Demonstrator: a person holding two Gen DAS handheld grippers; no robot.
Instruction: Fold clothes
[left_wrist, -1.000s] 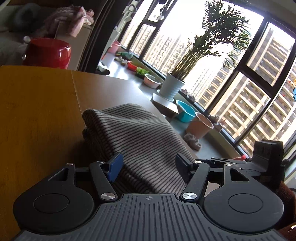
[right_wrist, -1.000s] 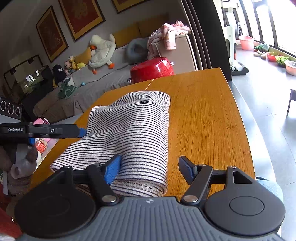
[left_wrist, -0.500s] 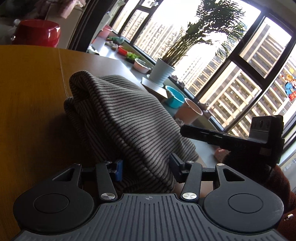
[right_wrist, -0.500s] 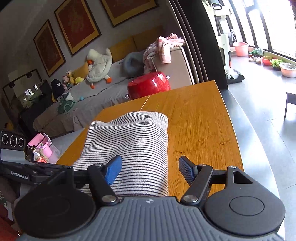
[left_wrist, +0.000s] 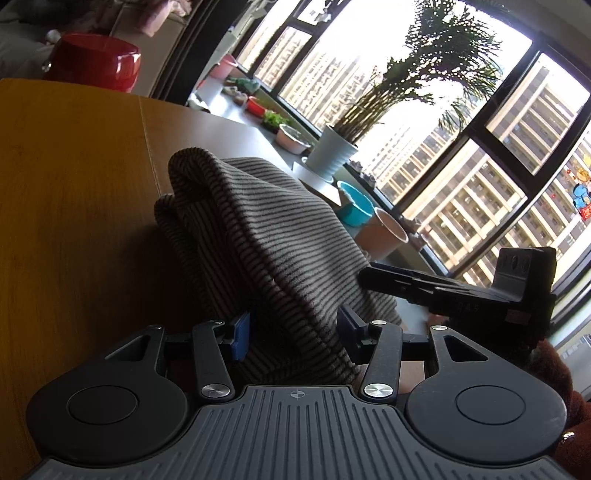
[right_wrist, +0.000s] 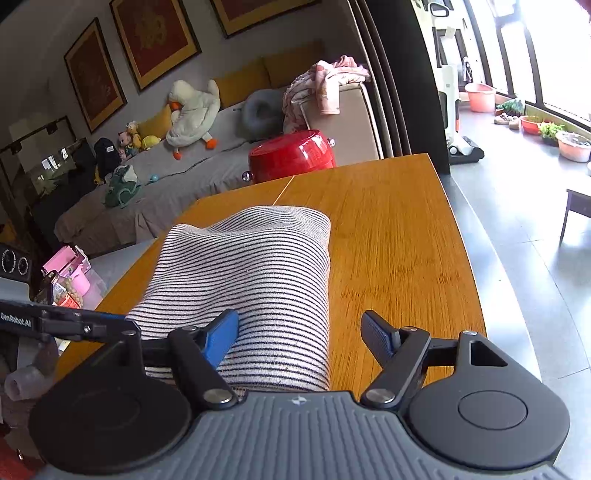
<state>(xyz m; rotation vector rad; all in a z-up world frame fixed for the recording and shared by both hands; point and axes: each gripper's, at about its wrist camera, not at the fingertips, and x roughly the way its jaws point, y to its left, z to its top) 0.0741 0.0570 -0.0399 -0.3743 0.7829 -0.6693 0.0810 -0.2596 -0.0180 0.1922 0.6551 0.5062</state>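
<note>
A folded grey-and-black striped garment (left_wrist: 266, 236) lies on the wooden table (left_wrist: 74, 206), its near end bunched up between the fingers of my left gripper (left_wrist: 293, 328), which is shut on it. In the right wrist view the same striped garment (right_wrist: 251, 269) runs away from me along the table (right_wrist: 399, 236). My right gripper (right_wrist: 301, 332) is open: its left blue pad rests against the cloth, and its right finger stands apart over bare wood. The right gripper (left_wrist: 454, 291) reaches in from the right in the left wrist view, its tip at the garment's edge.
A red pot (right_wrist: 291, 155) stands at the table's far end. Beyond it is a sofa (right_wrist: 207, 162) with plush toys and a pink cloth. A potted plant (left_wrist: 332, 155) and bowls line the window side. The table's right edge (right_wrist: 465, 258) drops to grey floor.
My left gripper's fingers have narrowed onto the garment, and its near end has lifted and bunched. The right gripper stays open and has moved in close beside the cloth.
</note>
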